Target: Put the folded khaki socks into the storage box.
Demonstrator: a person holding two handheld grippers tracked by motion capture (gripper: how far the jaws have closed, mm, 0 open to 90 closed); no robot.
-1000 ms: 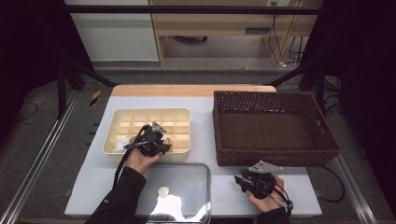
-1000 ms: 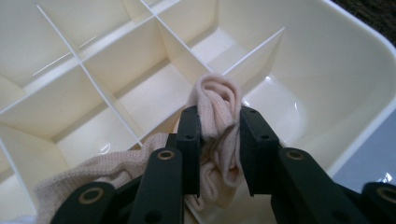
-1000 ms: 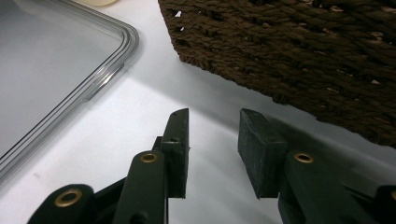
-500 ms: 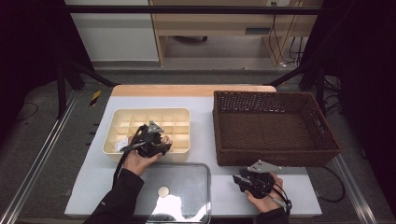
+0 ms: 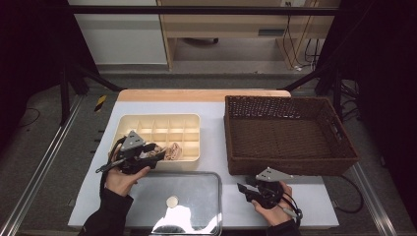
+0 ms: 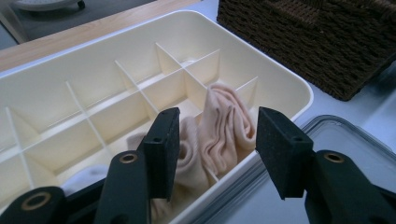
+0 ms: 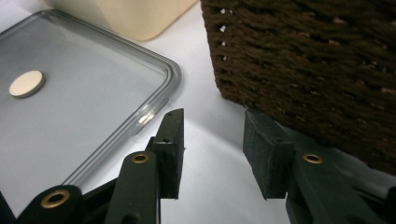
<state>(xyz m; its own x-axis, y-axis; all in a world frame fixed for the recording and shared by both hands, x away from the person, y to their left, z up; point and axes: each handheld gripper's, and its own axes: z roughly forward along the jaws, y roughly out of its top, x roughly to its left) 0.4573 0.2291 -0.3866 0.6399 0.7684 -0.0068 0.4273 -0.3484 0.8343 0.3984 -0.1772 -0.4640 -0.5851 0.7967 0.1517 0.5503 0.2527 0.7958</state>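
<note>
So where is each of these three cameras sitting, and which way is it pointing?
High view: above the person's side, looking forward and down on the table; both forearms, left gripper and right gripper show.
Left gripper view: rides that gripper, facing the divided cream box and pink cloth; jaws just opened, empty.
Right gripper view: rides that gripper, facing the table beside the wicker basket.
Shared: both gripper views show the clear lid.

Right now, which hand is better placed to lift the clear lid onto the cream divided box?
Right. The right gripper sits open beside the clear plastic lid's edge; the left gripper hangs over the cream divided box, its jaws just opened off the peach socks.
</note>
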